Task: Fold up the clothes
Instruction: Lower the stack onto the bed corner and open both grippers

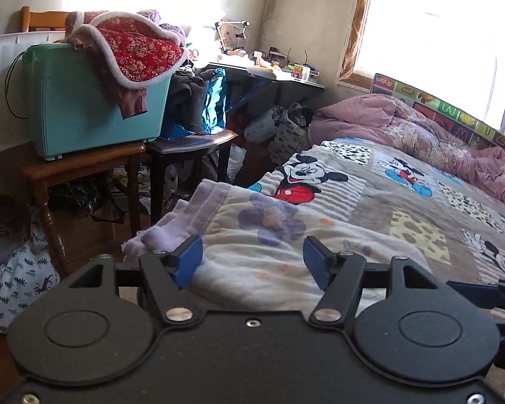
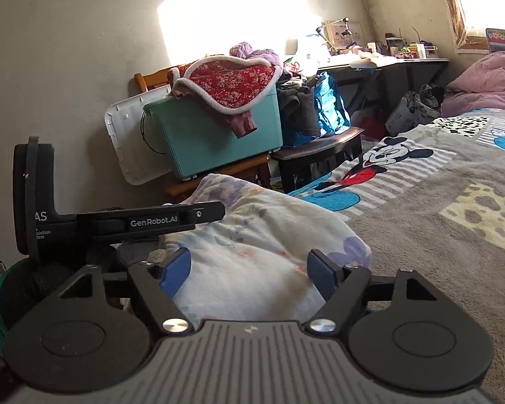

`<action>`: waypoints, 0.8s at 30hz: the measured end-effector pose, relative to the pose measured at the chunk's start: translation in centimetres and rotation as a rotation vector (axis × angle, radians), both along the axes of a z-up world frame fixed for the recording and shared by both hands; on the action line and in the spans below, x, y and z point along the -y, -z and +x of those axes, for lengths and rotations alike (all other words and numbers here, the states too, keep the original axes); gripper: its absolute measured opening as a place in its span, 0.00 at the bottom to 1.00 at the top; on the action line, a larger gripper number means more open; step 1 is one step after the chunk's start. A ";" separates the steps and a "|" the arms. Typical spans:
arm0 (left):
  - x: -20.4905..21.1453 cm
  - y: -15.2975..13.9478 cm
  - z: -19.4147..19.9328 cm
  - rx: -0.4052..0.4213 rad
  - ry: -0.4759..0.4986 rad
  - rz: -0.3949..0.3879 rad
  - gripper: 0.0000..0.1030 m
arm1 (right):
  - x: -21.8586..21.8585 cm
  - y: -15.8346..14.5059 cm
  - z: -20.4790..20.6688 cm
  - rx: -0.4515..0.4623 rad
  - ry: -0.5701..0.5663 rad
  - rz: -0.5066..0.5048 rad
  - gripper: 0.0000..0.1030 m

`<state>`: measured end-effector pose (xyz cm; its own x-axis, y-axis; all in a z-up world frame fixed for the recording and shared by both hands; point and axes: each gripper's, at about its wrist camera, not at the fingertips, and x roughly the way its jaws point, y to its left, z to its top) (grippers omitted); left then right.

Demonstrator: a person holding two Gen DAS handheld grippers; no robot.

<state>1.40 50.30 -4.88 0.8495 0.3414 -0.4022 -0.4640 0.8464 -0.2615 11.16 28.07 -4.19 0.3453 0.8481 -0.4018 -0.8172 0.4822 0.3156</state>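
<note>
Both claws stand open over the same garment at the near edge of the bed. Left claw (image 1: pixel 252 262) has its blue pads (image 1: pixel 188 262) apart, and the cloth lies between and below them; the pads do not press on it. Right claw (image 2: pixel 247 277) is also spread wide, with the white cloth showing between its fingers and no grip on it.

This garment (image 1: pixel 269 235) is a soft white piece with pale purple flowers and a lilac ribbed edge. It lies in a low, loosely folded heap on the cartoon-mouse blanket (image 1: pixel 370 195) that covers the bed. In the right wrist view the black body of the left claw crosses just in front of the heap, on its left side.

Beyond the bed, a teal plastic box (image 1: pixel 84 118) stands on a wooden chair (image 1: pixel 80 168), with a red flowered quilted garment (image 1: pixel 138 54) hanging over its rim. Beside it, a dark chair (image 1: pixel 192 148) carries a blue bag (image 1: pixel 215 101) with grey clothes. A cluttered table (image 1: pixel 279 80) stands in the corner under the bright window (image 1: pixel 437 40). A crumpled pink duvet (image 1: pixel 421 128) lies along the far side of the bed.
</note>
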 end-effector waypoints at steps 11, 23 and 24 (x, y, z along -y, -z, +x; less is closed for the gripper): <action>0.8 -1.5 -8.9 0.087 -0.127 -0.410 0.83 | 9.4 1.2 -0.9 -0.371 0.142 0.068 0.87; 15.1 -2.1 -10.6 -0.133 -0.033 -0.300 0.99 | 20.5 -3.0 -4.6 -0.244 0.306 -0.105 1.00; 16.3 -2.3 -10.3 -0.157 -0.015 -0.279 0.99 | 21.4 -3.3 -4.9 -0.230 0.318 -0.110 1.00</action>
